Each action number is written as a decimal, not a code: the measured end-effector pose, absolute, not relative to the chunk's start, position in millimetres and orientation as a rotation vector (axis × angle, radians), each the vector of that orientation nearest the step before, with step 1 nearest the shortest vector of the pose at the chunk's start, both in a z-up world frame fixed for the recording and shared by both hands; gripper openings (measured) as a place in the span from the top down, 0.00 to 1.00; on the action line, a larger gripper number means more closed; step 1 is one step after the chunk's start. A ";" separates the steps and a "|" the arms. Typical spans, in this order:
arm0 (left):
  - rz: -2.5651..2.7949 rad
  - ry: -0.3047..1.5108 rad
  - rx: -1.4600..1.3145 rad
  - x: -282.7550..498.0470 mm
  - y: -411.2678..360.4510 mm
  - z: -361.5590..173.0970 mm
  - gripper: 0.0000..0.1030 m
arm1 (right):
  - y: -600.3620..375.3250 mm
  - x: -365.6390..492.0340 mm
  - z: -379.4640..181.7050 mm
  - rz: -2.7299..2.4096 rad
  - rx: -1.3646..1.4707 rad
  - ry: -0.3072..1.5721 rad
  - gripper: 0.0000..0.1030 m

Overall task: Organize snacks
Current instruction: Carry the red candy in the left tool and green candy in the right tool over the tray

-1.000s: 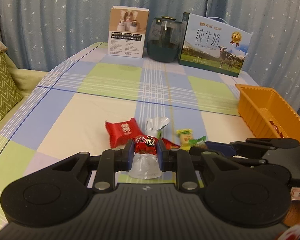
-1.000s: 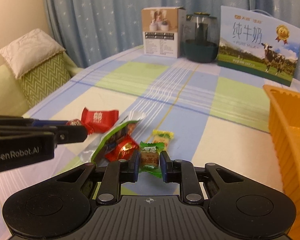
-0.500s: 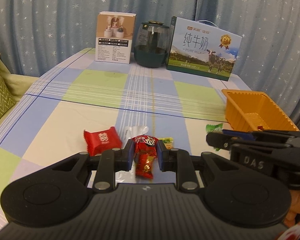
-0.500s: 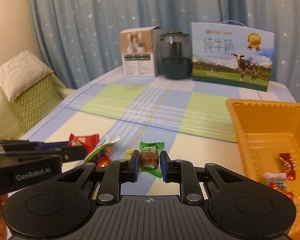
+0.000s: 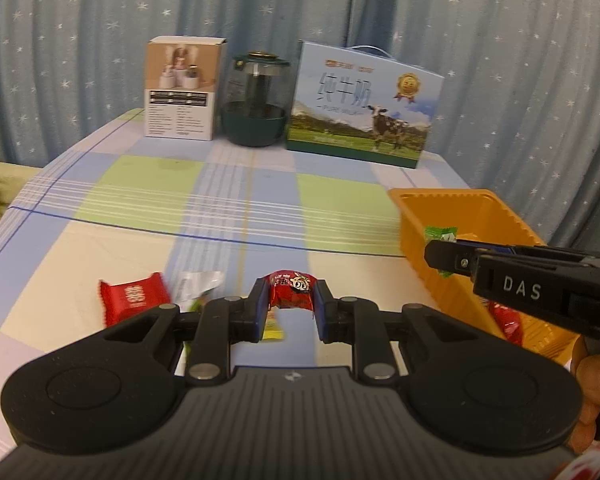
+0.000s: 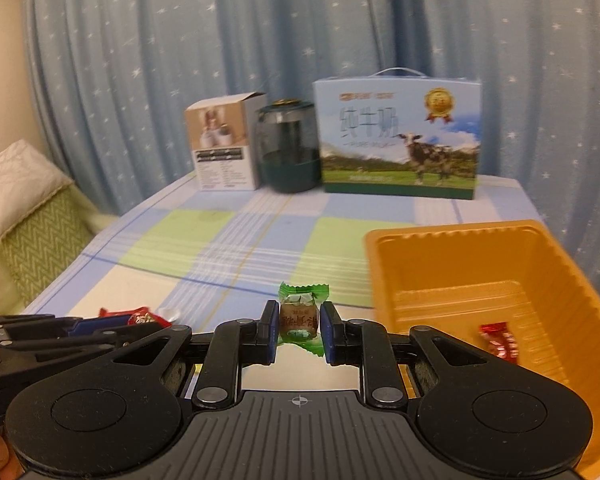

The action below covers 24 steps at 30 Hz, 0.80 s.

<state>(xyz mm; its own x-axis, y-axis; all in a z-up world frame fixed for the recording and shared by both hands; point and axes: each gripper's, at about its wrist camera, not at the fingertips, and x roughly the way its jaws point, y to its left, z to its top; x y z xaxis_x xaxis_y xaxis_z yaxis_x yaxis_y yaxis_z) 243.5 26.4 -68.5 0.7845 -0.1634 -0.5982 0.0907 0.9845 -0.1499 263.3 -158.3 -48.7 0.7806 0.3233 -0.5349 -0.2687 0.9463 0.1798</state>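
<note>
The left wrist camera sits low behind the left gripper [image 5: 290, 306] and looks forward and downward over the table [image 5: 148, 184], very near to its own fingers. The orange tray [image 5: 458, 208] is at 2 o'clock. The right wrist camera looks the same way, tray [image 6: 452, 240] at 3 o'clock. Both views share the milk box [image 5: 364, 106] [image 6: 398, 136] at 12 o'clock.

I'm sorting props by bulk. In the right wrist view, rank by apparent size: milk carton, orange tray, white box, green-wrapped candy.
1. orange tray, though it sits nearer the camera, so its lead over the carton is unsure
2. milk carton
3. white box
4. green-wrapped candy, smallest despite being closest, held in the right gripper
</note>
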 end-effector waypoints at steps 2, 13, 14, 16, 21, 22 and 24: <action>-0.150 0.655 -0.117 244.8 19.5 -67.5 0.79 | -168.5 262.9 -46.7 0.301 0.106 0.594 0.79; -0.227 0.645 -0.116 247.0 -22.4 -61.6 0.80 | -226.6 252.2 -38.3 0.191 0.140 0.582 0.79; -0.233 0.646 -0.115 247.0 -26.1 -61.5 0.80 | -231.4 251.4 -38.0 0.180 0.143 0.583 0.79; -0.247 0.649 -0.114 247.5 -33.7 -61.6 0.79 | -241.2 249.4 -37.4 0.161 0.152 0.583 0.79; -0.290 0.641 -0.113 248.6 -52.5 -59.0 0.80 | -264.1 243.8 -34.7 0.113 0.180 0.580 0.79; -0.299 0.639 -0.112 249.0 -56.5 -58.3 0.79 | -268.5 243.8 -34.2 0.102 0.186 0.580 0.79; -0.319 0.636 -0.106 249.4 -64.8 -57.1 0.80 | -277.6 243.6 -33.4 0.077 0.205 0.579 0.79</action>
